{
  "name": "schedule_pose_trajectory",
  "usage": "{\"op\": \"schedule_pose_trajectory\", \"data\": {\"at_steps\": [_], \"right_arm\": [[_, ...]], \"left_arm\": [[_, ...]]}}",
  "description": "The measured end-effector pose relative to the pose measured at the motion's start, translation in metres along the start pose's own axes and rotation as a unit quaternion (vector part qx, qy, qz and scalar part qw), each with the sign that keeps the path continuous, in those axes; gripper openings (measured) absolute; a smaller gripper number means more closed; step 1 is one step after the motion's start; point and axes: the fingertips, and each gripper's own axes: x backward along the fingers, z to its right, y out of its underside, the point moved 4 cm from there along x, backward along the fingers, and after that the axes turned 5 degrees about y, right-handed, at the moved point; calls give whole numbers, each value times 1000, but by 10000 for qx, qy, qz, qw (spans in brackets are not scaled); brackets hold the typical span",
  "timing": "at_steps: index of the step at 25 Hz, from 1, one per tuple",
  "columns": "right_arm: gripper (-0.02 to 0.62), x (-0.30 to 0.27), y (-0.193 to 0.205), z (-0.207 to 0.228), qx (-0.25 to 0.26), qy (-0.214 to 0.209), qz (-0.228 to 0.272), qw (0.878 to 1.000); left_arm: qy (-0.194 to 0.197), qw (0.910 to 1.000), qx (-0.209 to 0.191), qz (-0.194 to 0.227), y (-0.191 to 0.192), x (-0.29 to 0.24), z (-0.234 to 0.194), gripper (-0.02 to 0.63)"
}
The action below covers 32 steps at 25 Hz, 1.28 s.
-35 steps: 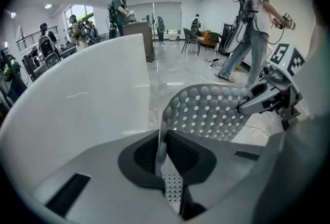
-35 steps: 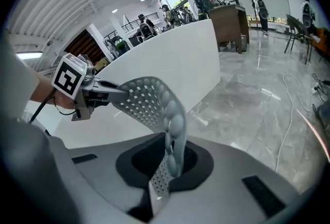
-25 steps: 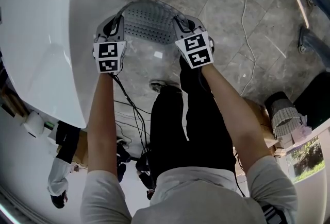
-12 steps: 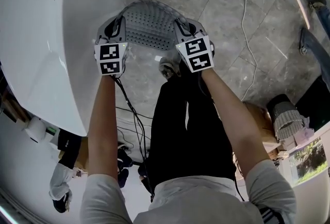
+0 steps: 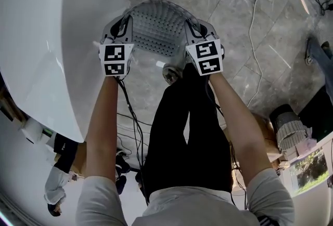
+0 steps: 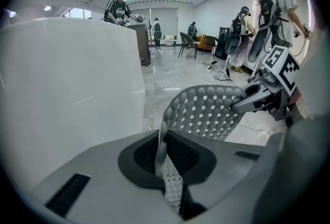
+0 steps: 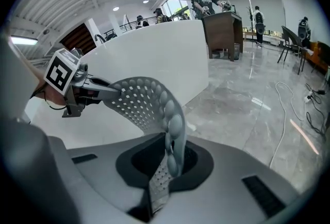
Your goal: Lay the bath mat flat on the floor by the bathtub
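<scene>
A grey perforated rubber bath mat point(image 5: 156, 25) hangs arched between my two grippers, above the marble floor point(image 5: 244, 17) beside the white bathtub point(image 5: 47, 32). My left gripper point(image 5: 120, 30) is shut on the mat's left edge; in the left gripper view the mat point(image 6: 209, 109) is pinched between the jaws point(image 6: 161, 158). My right gripper point(image 5: 193, 29) is shut on the right edge, and the right gripper view shows the mat point(image 7: 149, 102) clamped in the jaws point(image 7: 167, 158). Each gripper sees the other: the right gripper point(image 6: 268, 97), the left gripper point(image 7: 77, 89).
The person's legs and a shoe point(image 5: 171, 71) stand just behind the mat. A white cable point(image 5: 255, 27) runs across the floor at right. Black cables point(image 5: 130, 116) trail below the tub. Several people point(image 6: 121, 6) stand in the room beyond.
The mat and both grippers have shifted slightly right and forward in the head view. A foot has stepped up under the mat's near edge.
</scene>
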Motion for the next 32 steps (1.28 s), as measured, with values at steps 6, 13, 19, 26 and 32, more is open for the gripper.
{"op": "schedule_pose_trajectory", "data": {"at_steps": [6,13,19,26,32], "right_arm": [[22,-19,10,14,69,168,150,9997],[23,-33,30,18,70,251,229,9994],[23,-48,42,27,79,311,230,9992],[23,-61,60,34,194,417,162,9988],[23,-75,62,47,304,457,284,9981]], "left_arm": [[-15,9998,-63,206,9,-21,-2,31],[47,9994,-113,320,25,-39,0,31],[190,9988,-301,340,34,-55,5,31],[217,9983,-392,382,44,-69,8,31],[145,9974,-503,500,49,-85,2,31]]}}
